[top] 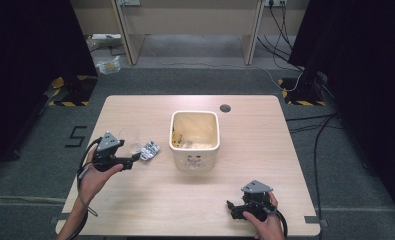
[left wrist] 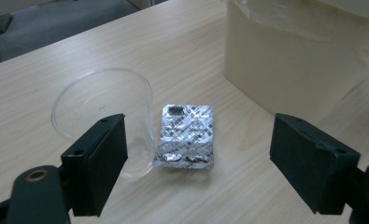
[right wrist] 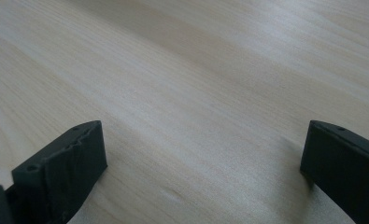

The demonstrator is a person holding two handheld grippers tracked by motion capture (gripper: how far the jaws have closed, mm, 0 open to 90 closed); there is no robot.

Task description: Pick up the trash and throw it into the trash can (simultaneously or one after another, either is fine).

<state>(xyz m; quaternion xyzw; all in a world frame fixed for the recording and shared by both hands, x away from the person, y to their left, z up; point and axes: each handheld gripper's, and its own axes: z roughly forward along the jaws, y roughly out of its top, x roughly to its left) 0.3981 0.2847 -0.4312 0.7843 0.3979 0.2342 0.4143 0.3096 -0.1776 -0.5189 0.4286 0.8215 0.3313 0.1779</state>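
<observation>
Bin: a cream, square plastic bin with rounded corners stands near the middle of the table; a clear liner shows at its rim in the left gripper view, and some small pieces lie at its bottom, too small to tell apart.
Cup: a clear plastic cup stands upright, thin-walled and round, just left of the blister pack; nothing can be seen inside it.
Blister pack: a silver foil blister pack lies flat on the wood left of the bin, between cup and bin and touching or nearly touching the cup's base; it is rectangular with rounded corners, crinkled and shiny. In the left gripper view its long axis runs away from the jaws, slightly tilted.
Left gripper: the left gripper points toward the pack, its black jaws spread wide on either side of it, holding nothing.
Right gripper: the right gripper sits at the near right of the table, well apart from the bin, jaws wide apart over bare wood, nothing between them.
Table: pale wood-grain top, smooth, with a round dark hole near the far edge.
</observation>
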